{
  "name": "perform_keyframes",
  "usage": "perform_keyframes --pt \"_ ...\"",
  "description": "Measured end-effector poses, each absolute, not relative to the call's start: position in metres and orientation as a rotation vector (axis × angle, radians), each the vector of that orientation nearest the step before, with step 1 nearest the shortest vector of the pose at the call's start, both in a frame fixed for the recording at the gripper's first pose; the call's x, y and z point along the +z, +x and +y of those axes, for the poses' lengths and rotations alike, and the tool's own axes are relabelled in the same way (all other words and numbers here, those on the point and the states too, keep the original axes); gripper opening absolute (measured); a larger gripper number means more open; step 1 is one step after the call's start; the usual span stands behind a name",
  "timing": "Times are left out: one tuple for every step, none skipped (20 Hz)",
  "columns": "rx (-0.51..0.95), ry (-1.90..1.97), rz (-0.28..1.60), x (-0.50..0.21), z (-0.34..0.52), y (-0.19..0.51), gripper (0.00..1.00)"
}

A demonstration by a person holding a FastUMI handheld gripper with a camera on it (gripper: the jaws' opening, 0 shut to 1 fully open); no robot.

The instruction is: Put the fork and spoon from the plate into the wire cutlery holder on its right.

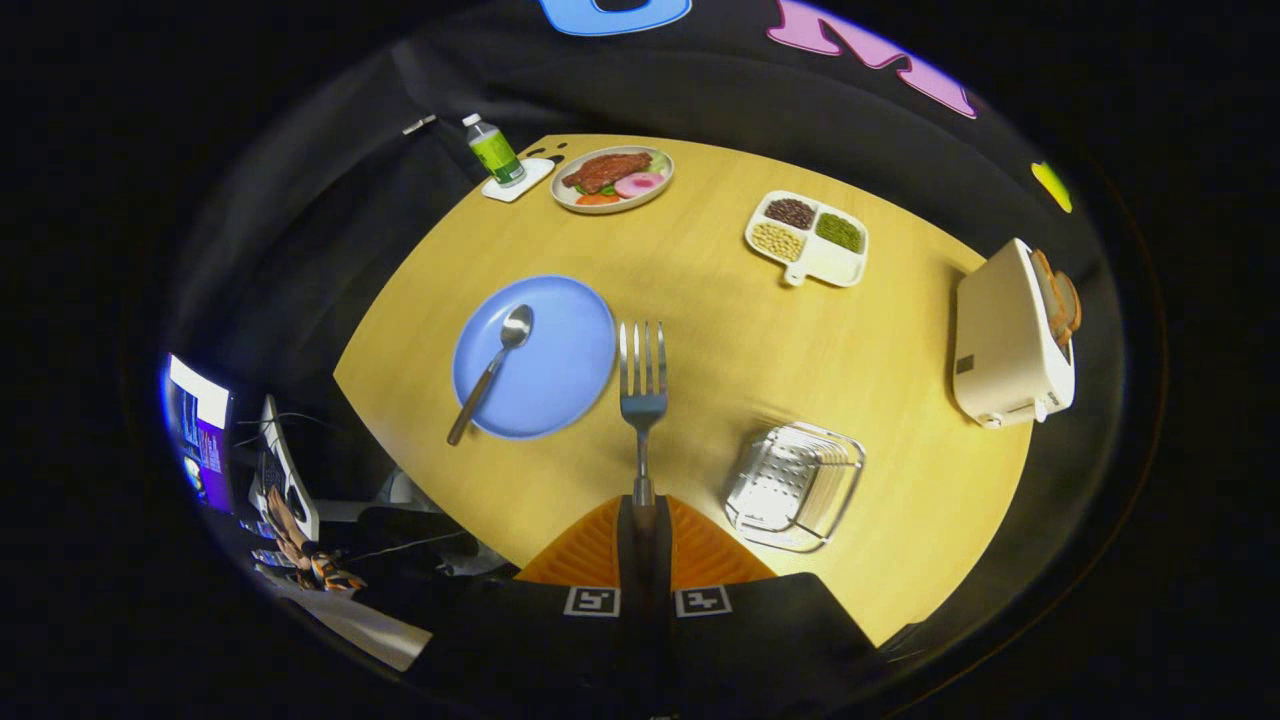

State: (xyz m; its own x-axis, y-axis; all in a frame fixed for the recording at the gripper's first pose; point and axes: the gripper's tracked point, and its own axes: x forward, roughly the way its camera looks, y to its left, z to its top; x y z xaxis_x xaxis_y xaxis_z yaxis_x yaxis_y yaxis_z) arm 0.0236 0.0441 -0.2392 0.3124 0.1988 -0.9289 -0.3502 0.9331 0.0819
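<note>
My gripper [643, 512] is shut on the handle of a silver fork [642, 385], which sticks out straight ahead of the fingers, tines forward, held high above the wooden table [720, 330]. Below and left of the fork lies the blue plate [535, 356] with a silver spoon [492, 368] resting on it, bowl away from me, its handle reaching over the plate's near rim. The wire cutlery holder [795, 485] stands on the table to the right of the fingers, and nothing shows inside it.
A white toaster [1010, 340] with bread stands at the table's right edge. Farther back are a divided white dish of beans [808, 238], a plate of food [612, 178] and a small bottle [494, 150] on a white coaster. A screen and desk clutter lie off the table's left.
</note>
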Motion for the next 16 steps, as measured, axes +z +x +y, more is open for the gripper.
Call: perform_keyframes --pt "0.358 -0.158 1.214 -0.237 0.031 0.022 0.06" --pt "0.351 -0.176 1.231 -0.236 0.016 0.02 0.05" --pt "0.344 -0.19 1.251 -0.237 0.004 0.017 0.05" --pt "0.34 -0.194 1.274 -0.239 -0.006 0.015 0.05" --pt "0.337 -0.196 1.299 -0.24 -0.016 0.011 0.05" --pt "0.336 -0.208 1.324 -0.244 -0.024 0.009 0.06" --pt "0.338 -0.225 1.351 -0.248 -0.033 0.006 0.06" --pt "0.342 -0.238 1.378 -0.252 -0.04 0.004 0.05" --pt "0.351 -0.247 1.404 -0.259 -0.043 0.004 0.06" --pt "0.352 -0.25 1.423 -0.265 -0.046 0.006 0.06" --pt "0.353 -0.245 1.446 -0.27 -0.047 0.008 0.06" --pt "0.354 -0.238 1.469 -0.276 -0.047 0.01 0.06" --pt "0.356 -0.233 1.495 -0.28 -0.048 0.01 0.06" --pt "0.352 -0.233 1.515 -0.285 -0.05 0.012 0.06" --pt "0.352 -0.238 1.54 -0.287 -0.052 0.012 0.06" --pt "0.35 -0.244 1.561 -0.289 -0.054 0.01 0.06"
